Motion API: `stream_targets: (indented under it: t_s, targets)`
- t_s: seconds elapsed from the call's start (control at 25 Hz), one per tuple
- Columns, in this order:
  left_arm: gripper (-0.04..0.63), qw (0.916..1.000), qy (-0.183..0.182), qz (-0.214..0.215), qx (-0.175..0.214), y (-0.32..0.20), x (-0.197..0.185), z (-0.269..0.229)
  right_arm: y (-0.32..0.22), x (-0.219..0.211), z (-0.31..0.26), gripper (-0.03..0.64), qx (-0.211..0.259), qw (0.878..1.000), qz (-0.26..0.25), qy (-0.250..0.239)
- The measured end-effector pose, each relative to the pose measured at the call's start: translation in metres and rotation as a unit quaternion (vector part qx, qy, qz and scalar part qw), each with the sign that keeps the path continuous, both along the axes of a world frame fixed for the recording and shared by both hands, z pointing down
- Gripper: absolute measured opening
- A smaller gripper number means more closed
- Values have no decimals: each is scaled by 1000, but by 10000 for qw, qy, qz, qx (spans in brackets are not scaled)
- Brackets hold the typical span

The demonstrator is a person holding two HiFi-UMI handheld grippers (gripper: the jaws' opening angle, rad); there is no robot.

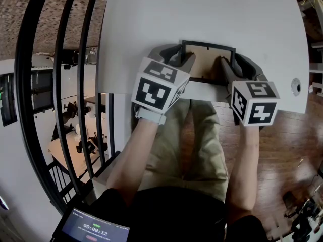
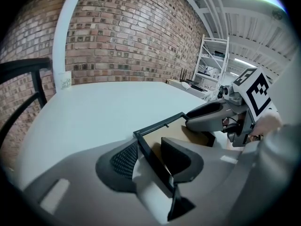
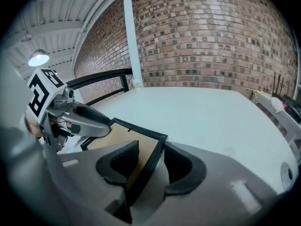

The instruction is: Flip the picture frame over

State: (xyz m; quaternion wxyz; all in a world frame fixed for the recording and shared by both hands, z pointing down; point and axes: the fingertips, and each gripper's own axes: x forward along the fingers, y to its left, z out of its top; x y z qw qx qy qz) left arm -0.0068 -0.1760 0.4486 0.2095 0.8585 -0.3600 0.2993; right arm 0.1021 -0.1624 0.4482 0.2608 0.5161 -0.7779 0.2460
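Note:
A black picture frame point(image 1: 207, 59) with its brown backing board facing up sits at the near edge of the white table point(image 1: 202, 14), held from both sides. My left gripper point(image 1: 177, 59) is shut on the frame's left bar, and in the left gripper view that bar point(image 2: 155, 157) runs between the pads of the left gripper point(image 2: 151, 160). My right gripper point(image 1: 228, 67) is shut on the right bar. The right gripper view shows the bar point(image 3: 149, 161) passing between the jaws of the right gripper point(image 3: 151, 166). The frame's glass side is hidden.
A black metal railing point(image 1: 65, 84) stands left of the table, with a lower floor beyond it. A round cable hole point(image 1: 295, 86) is in the table's near right corner. A small white cup point(image 2: 65, 81) stands at the far edge. White shelving point(image 2: 212, 65) is to the right.

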Motion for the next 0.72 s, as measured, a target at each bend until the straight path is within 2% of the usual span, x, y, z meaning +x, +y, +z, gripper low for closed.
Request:
stream_targets:
  t_s: [0.72]
  targets:
    - [166,9998,-166,-23,-58,0,0,3,0,-1,3,152,-73,9998,8,174]
